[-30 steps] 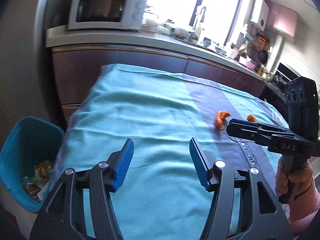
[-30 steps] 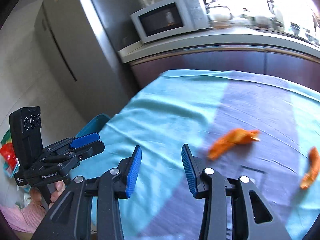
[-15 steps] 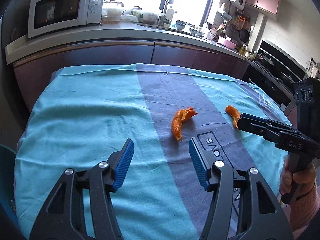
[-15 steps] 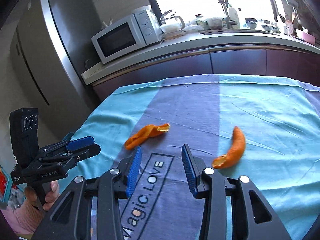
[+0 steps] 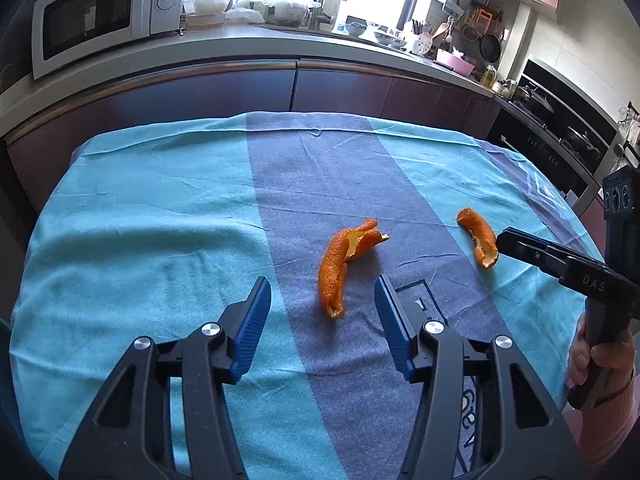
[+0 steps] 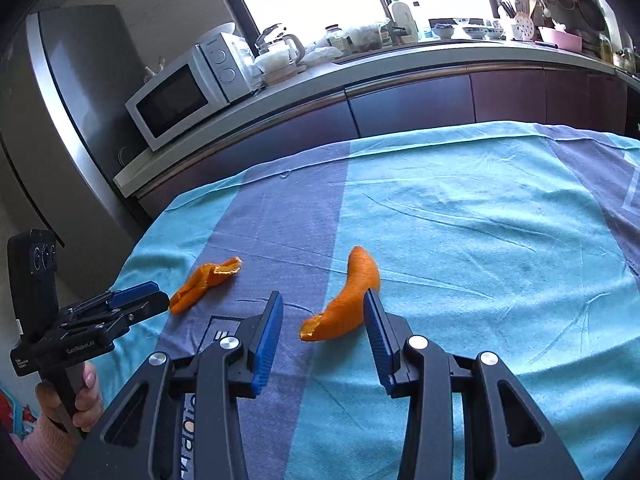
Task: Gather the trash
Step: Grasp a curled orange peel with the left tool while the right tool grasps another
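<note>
I am holding my left gripper (image 5: 322,300) over the tablecloth (image 5: 140,220), its jaws closing around the longer orange peel (image 5: 340,260) without touching. My right gripper (image 6: 324,316) is standing spread beside the curved orange peel (image 6: 348,300).

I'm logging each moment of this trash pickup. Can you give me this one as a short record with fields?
surface: table under a blue and purple cloth
trash: two orange peels, both lying on the cloth
left gripper: jaws closing, forked peel just ahead between its fingers, not yet gripped
right gripper: open, curved peel between its fingers, not pinched
backdrop: kitchen counter with a microwave
</note>
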Tool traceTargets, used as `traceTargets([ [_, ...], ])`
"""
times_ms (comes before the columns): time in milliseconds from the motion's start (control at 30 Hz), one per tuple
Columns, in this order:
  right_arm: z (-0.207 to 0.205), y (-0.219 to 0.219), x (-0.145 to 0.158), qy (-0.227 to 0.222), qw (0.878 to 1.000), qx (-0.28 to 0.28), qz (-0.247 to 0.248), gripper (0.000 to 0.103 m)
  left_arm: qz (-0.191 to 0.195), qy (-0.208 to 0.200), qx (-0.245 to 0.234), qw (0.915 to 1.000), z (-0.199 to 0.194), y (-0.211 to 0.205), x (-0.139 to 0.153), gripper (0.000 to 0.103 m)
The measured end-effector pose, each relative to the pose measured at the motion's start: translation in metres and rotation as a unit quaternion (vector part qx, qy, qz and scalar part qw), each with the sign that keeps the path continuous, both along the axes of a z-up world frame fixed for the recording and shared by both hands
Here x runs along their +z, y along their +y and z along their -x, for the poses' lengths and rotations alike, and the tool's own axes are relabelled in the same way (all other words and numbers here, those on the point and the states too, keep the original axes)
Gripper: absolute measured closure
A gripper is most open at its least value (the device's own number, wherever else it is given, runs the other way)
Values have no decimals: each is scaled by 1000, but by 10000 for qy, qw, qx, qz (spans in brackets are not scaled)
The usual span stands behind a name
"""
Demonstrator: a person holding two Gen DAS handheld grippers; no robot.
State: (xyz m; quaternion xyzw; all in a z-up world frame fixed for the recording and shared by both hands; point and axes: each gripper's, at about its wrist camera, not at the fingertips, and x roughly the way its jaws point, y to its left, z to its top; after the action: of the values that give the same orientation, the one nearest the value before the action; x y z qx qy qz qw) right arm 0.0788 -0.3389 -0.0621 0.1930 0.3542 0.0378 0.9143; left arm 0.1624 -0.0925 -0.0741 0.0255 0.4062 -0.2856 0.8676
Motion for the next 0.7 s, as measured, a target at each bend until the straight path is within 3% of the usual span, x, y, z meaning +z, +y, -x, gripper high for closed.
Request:
traceTargets([
  [333, -8, -10, -10, 170, 9996, -59, -206, 64, -172, 313, -19, 9994, -17, -18, -13, 65],
  [600, -12, -13, -13, 260, 9991, -27, -347, 74, -213, 328, -57, 9992, -17, -24, -15, 87],
  [700, -11, -12, -13, 247, 9991, -21, -337, 75, -201, 314, -30, 9993, -16, -23, -14, 88],
])
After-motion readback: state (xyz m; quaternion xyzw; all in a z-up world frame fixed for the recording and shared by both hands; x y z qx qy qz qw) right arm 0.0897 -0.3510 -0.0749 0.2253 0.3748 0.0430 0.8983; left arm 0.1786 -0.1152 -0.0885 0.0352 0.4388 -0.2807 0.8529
